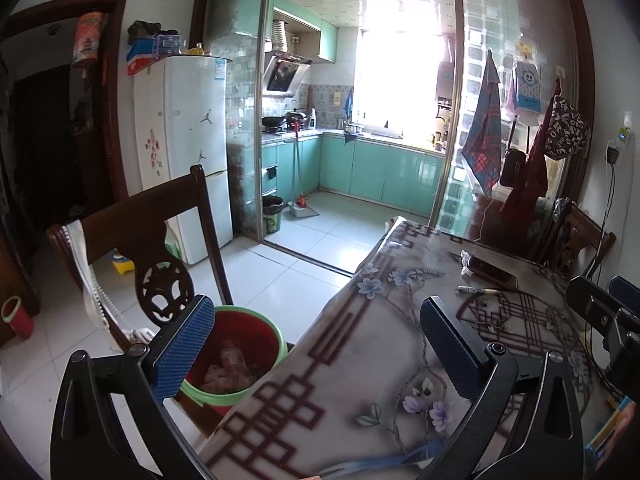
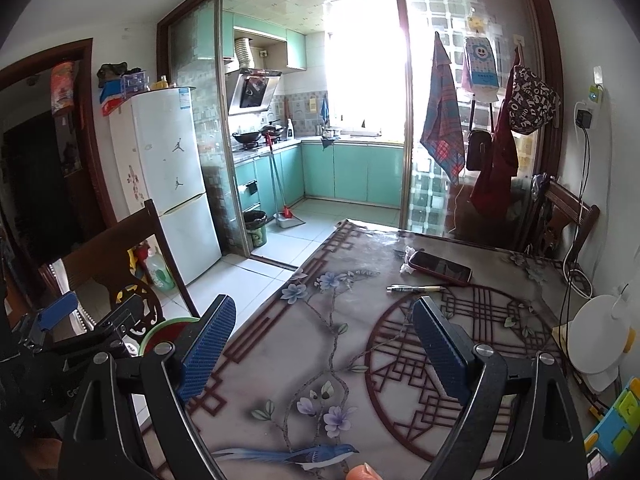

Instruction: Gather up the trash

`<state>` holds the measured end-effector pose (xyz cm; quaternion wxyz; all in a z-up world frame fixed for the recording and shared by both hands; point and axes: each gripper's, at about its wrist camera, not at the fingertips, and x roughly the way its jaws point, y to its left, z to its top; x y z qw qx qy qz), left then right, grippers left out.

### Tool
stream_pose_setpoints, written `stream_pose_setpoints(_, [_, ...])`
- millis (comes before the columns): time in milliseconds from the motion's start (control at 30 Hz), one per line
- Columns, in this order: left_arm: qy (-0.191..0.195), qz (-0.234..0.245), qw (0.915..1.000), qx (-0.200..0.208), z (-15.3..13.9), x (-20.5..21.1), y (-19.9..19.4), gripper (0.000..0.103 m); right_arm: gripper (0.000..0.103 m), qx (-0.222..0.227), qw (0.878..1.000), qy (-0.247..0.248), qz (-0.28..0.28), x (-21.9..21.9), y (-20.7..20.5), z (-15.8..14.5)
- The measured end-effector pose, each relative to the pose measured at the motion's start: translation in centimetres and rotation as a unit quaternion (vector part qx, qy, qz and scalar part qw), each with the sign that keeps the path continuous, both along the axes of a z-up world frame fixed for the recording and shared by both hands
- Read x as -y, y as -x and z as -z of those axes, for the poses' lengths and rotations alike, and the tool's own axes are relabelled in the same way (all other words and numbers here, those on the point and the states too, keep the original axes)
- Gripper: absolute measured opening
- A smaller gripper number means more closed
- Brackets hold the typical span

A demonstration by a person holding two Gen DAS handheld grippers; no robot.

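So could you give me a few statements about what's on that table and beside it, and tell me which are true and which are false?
1. Both grippers are open and hold nothing. True: the left gripper and the right gripper each stand with fingers apart and nothing between them.
2. The phone lies on the floor. False: it lies on the table, at the far end.
3. A pen lies on the table just nearer than the phone. True.
4. The red bucket is empty. False: crumpled trash lies inside it.
5. A crumpled tissue lies right by the phone. True.
6. The bucket stands on the table. False: it sits lower, beside the table edge, by the chair.
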<state>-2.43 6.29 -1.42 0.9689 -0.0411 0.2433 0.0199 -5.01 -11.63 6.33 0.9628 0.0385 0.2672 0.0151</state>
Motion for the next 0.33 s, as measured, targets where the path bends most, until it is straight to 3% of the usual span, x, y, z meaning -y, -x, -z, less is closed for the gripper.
stream_pose_setpoints(233, [0.014, 0.029, 0.9994, -0.015, 0.8, 1.1, -1.0, 0.103, 0.09, -0.012, 1.0, -0.003, 0.008, 0.6, -0.7, 0.7])
stream_pose_setpoints(333, [-0.003, 0.043, 0.9989, -0.021, 1.7, 2.2, -1.6, 0.103, 0.09, -0.026, 0.999, -0.003, 0.018, 1.3, -1.2, 1.7])
